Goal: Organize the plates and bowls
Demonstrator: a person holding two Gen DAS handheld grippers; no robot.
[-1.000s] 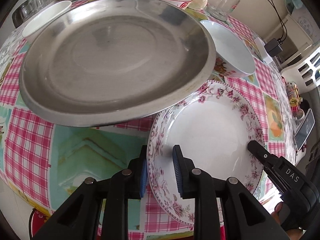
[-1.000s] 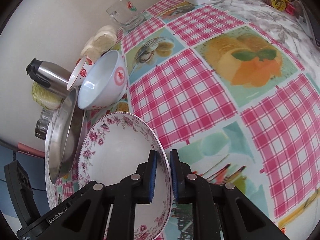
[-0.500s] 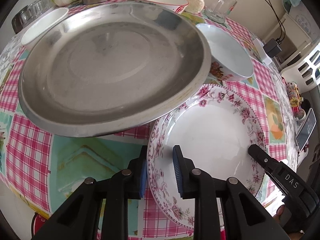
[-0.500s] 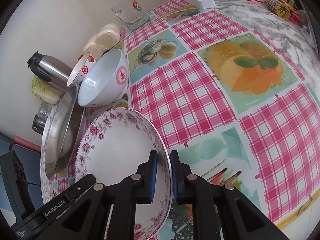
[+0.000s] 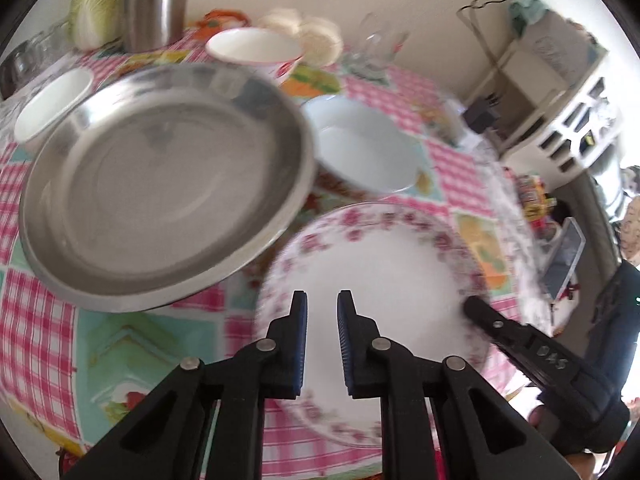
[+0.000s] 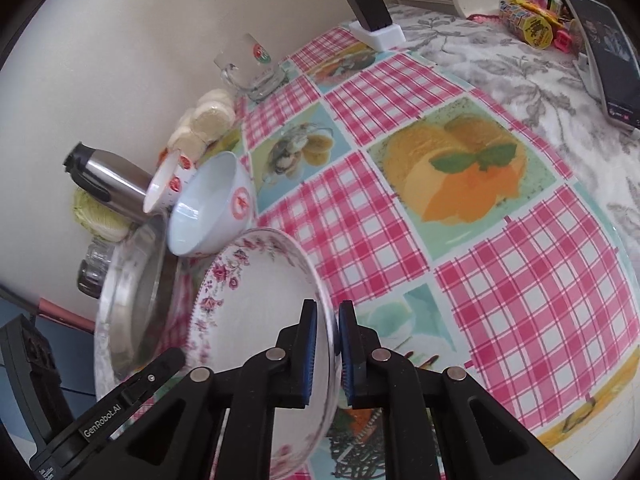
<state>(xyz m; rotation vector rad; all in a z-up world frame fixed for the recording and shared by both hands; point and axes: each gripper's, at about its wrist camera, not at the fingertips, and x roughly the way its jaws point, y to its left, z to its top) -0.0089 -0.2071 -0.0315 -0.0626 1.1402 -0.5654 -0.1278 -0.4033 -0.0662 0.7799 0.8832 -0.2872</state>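
My right gripper (image 6: 328, 316) is shut on the rim of the floral plate (image 6: 260, 300) and holds it tilted above the tablecloth. In the left wrist view the floral plate (image 5: 384, 264) is blurred, and my left gripper (image 5: 322, 300) is over its near side, slightly open, with nothing between its pads. The right gripper's fingers (image 5: 500, 326) show at the plate's right rim. The large steel plate (image 5: 160, 184) lies to the left, its edge close to the floral plate. A white bowl (image 5: 360, 144) sits behind.
A red-trimmed bowl (image 5: 256, 50), a small white bowl (image 5: 52, 100), a steel kettle (image 5: 156, 0), cabbage (image 5: 96, 4), buns (image 5: 316, 36) and a glass mug (image 6: 252, 68) stand along the wall. A phone (image 6: 604, 52) and a charger (image 6: 370, 12) are at the far end.
The floral plate has lifted and swung away from the steel plate. My left gripper has let go of the rim and now sits over the plate's inside.
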